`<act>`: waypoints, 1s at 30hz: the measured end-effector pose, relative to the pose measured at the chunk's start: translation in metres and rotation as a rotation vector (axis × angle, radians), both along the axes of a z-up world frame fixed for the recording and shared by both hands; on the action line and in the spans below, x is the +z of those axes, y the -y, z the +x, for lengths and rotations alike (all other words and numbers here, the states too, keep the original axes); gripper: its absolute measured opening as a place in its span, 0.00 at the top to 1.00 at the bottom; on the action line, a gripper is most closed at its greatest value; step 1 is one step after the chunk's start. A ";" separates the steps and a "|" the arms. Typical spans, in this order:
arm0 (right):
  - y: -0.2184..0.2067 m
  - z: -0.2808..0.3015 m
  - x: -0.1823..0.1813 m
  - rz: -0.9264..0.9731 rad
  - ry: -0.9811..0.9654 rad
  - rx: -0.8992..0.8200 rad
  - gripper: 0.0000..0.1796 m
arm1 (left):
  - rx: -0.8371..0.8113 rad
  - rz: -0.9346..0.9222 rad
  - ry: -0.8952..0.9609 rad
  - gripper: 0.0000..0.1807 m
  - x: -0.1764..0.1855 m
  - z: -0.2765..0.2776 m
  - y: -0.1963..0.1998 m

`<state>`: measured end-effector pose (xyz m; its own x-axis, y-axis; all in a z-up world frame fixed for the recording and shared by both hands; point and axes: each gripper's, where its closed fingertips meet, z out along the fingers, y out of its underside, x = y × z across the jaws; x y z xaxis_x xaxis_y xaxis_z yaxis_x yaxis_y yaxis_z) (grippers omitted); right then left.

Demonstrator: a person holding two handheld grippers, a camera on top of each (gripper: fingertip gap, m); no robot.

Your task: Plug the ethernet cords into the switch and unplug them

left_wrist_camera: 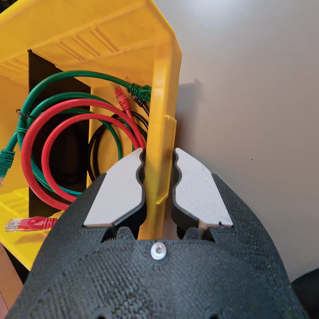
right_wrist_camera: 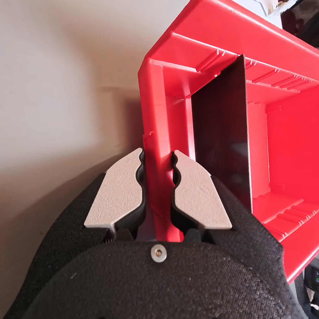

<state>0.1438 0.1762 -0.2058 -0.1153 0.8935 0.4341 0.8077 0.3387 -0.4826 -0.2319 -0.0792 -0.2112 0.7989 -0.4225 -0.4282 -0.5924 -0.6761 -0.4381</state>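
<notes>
In the left wrist view my left gripper is shut on the right wall of a yellow bin. The bin holds coiled ethernet cords: a green one, a red one and a black one. A red plug lies at the lower left, and a green plug at the left edge. In the right wrist view my right gripper is shut on the left wall of a red bin. I see no cords in the red bin's visible part. No switch is in view.
A black divider stands inside the yellow bin. Another black divider stands in the red bin. Both bins rest on a pale grey tabletop, which also shows in the right wrist view. A brown cardboard edge shows at lower left. One gripper's finger ends stand about 45 cm off the other's. The right gripper is farther from the green plug, some 55 cm, than the left, some 15 cm.
</notes>
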 end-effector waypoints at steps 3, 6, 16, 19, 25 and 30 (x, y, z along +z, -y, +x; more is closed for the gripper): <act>0.000 0.000 0.000 0.010 -0.007 -0.003 0.83 | 0.004 -0.002 0.002 0.84 0.000 -0.001 -0.001; -0.001 0.000 0.002 0.033 -0.022 -0.016 0.83 | 0.008 -0.009 0.006 0.84 0.000 -0.002 -0.001; 0.036 -0.020 0.055 -0.120 -0.332 -0.016 0.77 | 0.025 0.004 0.023 0.83 0.002 -0.001 -0.001; 0.052 -0.031 0.088 -0.198 -0.520 -0.011 0.76 | 0.026 0.091 0.096 0.76 0.025 0.006 -0.003; 0.056 -0.035 0.125 -0.276 -0.843 -0.096 0.76 | 0.178 0.387 0.328 0.77 0.117 -0.030 -0.020; 0.043 -0.032 0.117 -0.267 -0.918 -0.175 0.76 | 0.388 0.417 0.410 0.75 0.162 -0.100 -0.047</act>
